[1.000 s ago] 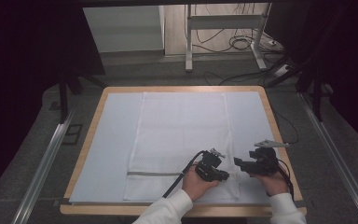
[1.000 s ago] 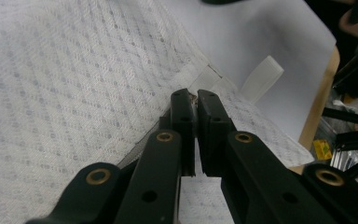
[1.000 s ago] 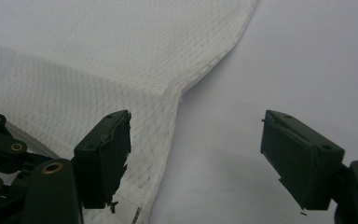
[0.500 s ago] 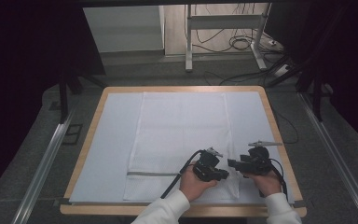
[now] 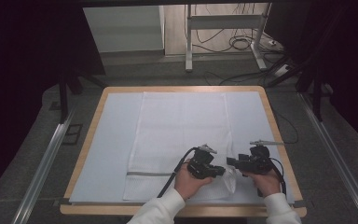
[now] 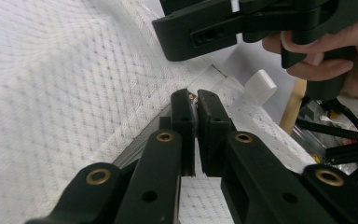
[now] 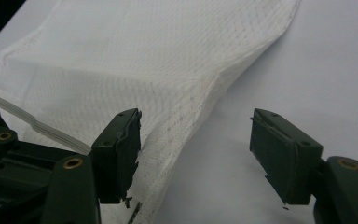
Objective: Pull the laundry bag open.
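Towel (image 5: 182, 135): white waffle weave, grey stripe, near corner lifted.

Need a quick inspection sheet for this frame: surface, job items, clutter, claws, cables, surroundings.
Surface: wood-rimmed table under a pale blue sheet.
Job's things: white mesh towel spread flat, grey stripe near the front; front right corner lifted.
Clutter: nothing seen.
Claws: left claw shut on the towel's edge; right claw open, its jaws have just been closing, towel edge between them, pads not pressing.
Cables: black cable trails from the left claw across the towel; loose cables on the floor behind.
Surroundings: metal stand behind the table, floor rails at the sides.
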A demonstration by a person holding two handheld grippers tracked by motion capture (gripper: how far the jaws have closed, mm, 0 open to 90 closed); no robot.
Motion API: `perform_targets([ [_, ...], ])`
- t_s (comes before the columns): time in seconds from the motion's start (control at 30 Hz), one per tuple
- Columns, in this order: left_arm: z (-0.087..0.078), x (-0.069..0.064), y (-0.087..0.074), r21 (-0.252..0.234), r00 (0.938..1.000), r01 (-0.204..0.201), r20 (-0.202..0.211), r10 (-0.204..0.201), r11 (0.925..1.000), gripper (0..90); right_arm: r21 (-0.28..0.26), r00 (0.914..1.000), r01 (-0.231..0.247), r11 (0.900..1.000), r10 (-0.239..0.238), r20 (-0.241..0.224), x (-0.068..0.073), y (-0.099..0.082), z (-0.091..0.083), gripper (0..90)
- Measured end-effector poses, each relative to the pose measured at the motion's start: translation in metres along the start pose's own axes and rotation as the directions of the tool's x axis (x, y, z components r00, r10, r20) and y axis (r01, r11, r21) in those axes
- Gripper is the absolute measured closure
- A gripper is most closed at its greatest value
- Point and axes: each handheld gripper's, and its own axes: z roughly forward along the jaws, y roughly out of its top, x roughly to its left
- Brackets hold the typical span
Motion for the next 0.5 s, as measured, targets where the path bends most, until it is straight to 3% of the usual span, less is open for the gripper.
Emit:
perform_targets([
  [0.2, -0.012, 0.007, -0.002, -0.01, 0.9999, -0.005, -0.015, 0.004, 0.9999, 86.5, -0.032, 0.9997, -0.02, 0.9993, 0.02, -0.016, -0.001, 0.003, -0.009, 31.4],
  [0.5, -0.031, 0.022, -0.005, -0.046, 0.9988, 0.03, -0.037, -0.032, 0.9985, 86.5, -0.047, 0.9995, -0.023, 0.9986, 0.022, -0.024, 0.001, 0.005, -0.013, 30.9],
])
